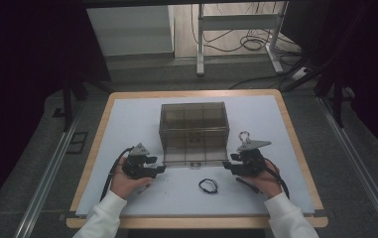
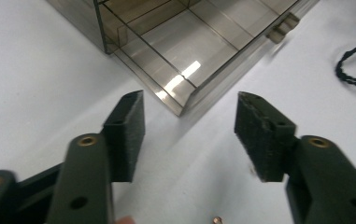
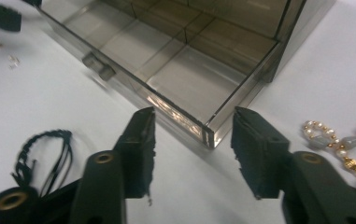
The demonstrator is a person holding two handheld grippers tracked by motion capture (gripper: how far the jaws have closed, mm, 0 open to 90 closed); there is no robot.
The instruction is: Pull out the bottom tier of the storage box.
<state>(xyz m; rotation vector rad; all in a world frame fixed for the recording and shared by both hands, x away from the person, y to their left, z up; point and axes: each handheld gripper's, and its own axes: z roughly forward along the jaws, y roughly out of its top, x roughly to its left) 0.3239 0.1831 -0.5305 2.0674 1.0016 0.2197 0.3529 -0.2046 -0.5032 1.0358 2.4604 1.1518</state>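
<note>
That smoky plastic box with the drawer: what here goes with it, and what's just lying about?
In the job:
- box, its drawer pulled out
- left gripper, open at one drawer corner
- right gripper, open at the other corner

Lying about, for now:
- black cord
- bead bracelet
- small bits on the table

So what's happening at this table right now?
A person holds a gripper in each hand at a smoky clear organizer box whose bottom drawer is pulled out. The left gripper and right gripper flank the drawer's front corners, jaws open, gripping nothing. A black cord bracelet lies nearby.
</note>
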